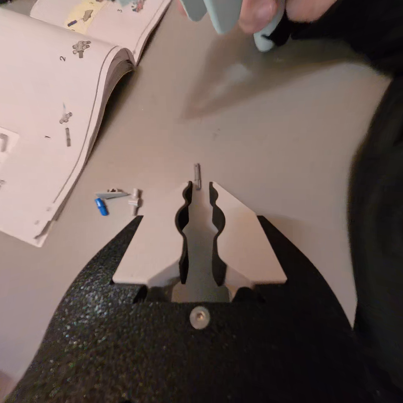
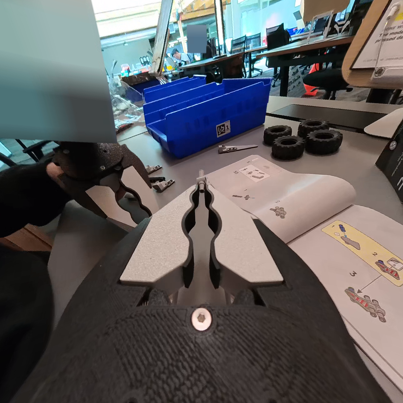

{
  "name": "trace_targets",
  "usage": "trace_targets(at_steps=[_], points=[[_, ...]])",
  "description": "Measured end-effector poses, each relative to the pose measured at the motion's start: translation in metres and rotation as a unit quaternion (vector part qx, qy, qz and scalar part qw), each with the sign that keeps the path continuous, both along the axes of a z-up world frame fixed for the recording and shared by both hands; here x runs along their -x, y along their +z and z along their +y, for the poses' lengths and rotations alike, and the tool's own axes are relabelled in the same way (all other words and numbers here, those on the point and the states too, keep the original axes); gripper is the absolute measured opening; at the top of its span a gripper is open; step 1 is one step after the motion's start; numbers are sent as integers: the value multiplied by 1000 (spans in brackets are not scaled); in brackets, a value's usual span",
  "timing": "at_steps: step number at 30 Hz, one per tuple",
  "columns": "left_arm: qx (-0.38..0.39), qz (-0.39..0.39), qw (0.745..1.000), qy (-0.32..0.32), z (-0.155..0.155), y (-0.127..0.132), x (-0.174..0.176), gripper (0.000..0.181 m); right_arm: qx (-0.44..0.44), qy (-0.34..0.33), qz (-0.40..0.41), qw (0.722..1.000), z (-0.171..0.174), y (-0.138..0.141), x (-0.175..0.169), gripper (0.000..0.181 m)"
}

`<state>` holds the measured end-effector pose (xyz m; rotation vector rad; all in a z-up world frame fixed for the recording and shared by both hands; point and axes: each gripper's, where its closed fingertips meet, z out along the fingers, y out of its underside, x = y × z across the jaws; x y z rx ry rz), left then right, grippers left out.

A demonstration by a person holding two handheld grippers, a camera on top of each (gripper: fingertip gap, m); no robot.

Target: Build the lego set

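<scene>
Two grippers: we see both.
Left gripper point(image 1: 200, 185): slightly parted, empty; grey axle point(image 1: 197, 176) at 12 o'clock.
Right gripper point(image 2: 201, 188): pinching grey connector point(image 2: 201, 180).

Open-plan office or lab: far rows of desks point(image 2: 305, 46), black office chairs point(image 2: 275, 38), blue parts bins point(image 2: 196, 122) on counter point(image 2: 218, 159)

Open white instruction booklet point(image 1: 50, 122) runs off the left frame edge; pale green handle point(image 1: 209, 13) above is motion-blurred, cropped.
</scene>
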<state>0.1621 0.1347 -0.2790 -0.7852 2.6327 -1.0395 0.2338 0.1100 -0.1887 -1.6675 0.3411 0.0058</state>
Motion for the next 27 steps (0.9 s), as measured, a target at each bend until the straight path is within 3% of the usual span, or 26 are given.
trace_targets(at_steps=[4, 10, 12, 16, 19, 22, 27], points=[[20, 30, 999, 17, -6, 0, -5, 7, 15, -8, -6, 1000, 0, -5, -1, 2], [25, -9, 999, 27, -23, 0, -27, 2, 15, -52, -19, 998, -10, -3, -15, 2], [68, -21, 996, 51, -26, 11, -41, 2, 32, -60, -25, 997, -11, -7, -17, 2], [182, -66, 974, 117, -19, 66, -81, 2, 50, -122, -62, 989, -19, -7, -33, 2], [284, -23, 950, 128, -25, 91, -98, 2, 54, -166, -92, 980, -27, -2, -43, 2], [348, 16, 930, 115, -38, 95, -105, 2, 61, -198, -125, 970, -32, 2, -49, 3], [371, 20, 924, 93, -47, 91, -100, 2, 42, -208, -147, 966, -33, 9, -49, 2]])
